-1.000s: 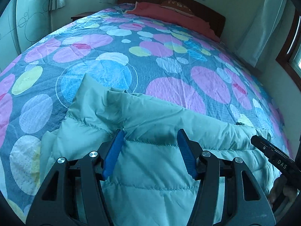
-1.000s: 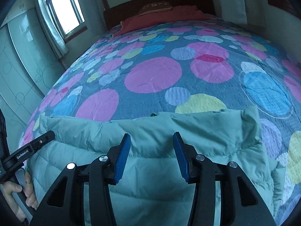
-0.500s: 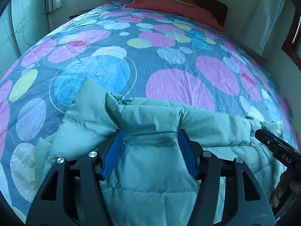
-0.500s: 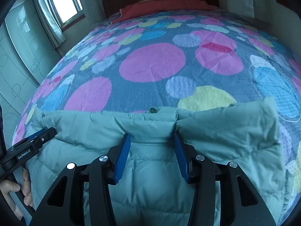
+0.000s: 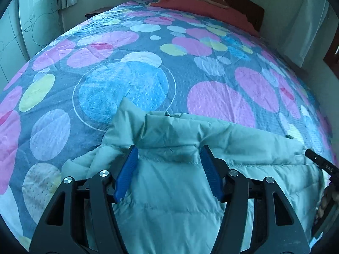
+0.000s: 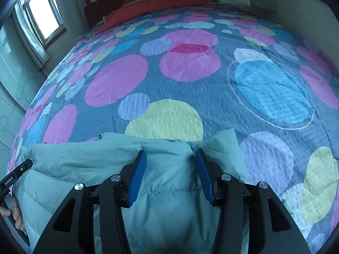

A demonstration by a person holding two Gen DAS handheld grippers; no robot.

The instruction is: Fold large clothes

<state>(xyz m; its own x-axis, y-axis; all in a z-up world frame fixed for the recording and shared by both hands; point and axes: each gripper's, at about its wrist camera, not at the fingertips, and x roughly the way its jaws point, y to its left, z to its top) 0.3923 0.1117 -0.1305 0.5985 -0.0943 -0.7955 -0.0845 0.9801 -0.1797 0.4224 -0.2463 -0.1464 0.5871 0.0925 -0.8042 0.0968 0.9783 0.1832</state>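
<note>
A pale green quilted down jacket [image 5: 175, 190] lies at the near edge of the bed [image 5: 190, 67], its long axis running side to side along that edge, with its folded far rim facing the headboard.

Toward the jacket's left end, the left hand-held gripper [image 5: 168, 158] points steeply down at it. Its blue pads [image 5: 127, 169] stand about half open, with a puffed ridge of the rim bunched between them; the fabric touches both pads and looks pinched, so I read this as a grip on the jacket. A loose flap sticks up just left of it.

Toward the right end, the right hand-held gripper [image 6: 169, 163] holds the same rim the same way, its jaws slightly narrower, with padding squeezed between its pads [image 6: 137, 175].

Both hands sit directly over the rim, neither clearly nearer. In my judgement the next move carries this edge across the jacket's short axis, so both ends must travel together.
</note>
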